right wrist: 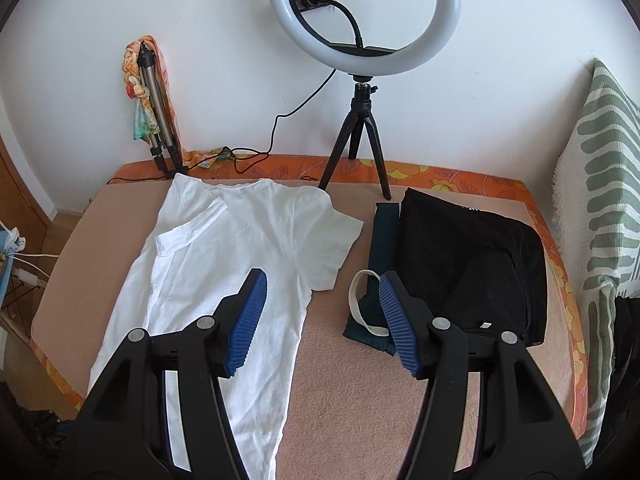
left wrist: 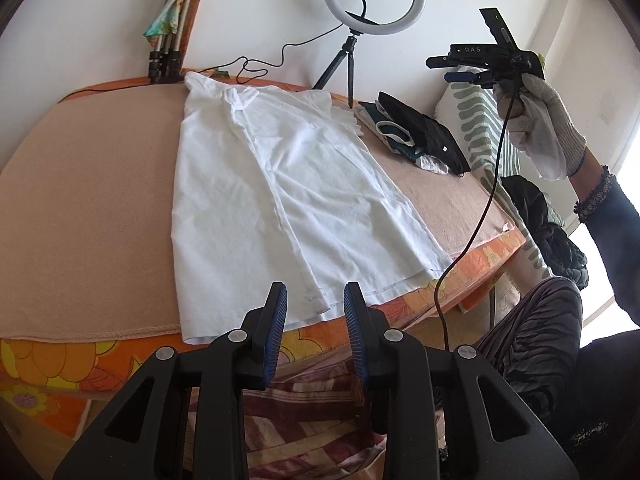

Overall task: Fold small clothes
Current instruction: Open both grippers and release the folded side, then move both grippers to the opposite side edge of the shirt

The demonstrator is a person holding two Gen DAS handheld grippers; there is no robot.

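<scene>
A white T-shirt (left wrist: 280, 184) lies flat on the beige pad, its left side folded inward lengthwise, collar toward the wall. It also shows in the right wrist view (right wrist: 240, 264). My left gripper (left wrist: 316, 292) is open and empty, just above the shirt's hem at the near edge. My right gripper (right wrist: 322, 280) is open and empty, held high over the shirt's right sleeve. It appears in the left wrist view (left wrist: 460, 70) raised in a gloved hand at the right.
A pile of folded dark clothes (right wrist: 472, 264) lies right of the shirt, also in the left wrist view (left wrist: 424, 132). A ring light on a tripod (right wrist: 364, 80) stands by the wall. A green-striped cushion (right wrist: 604, 184) stands at the right edge. A folded tripod (right wrist: 156, 112) leans at the back left.
</scene>
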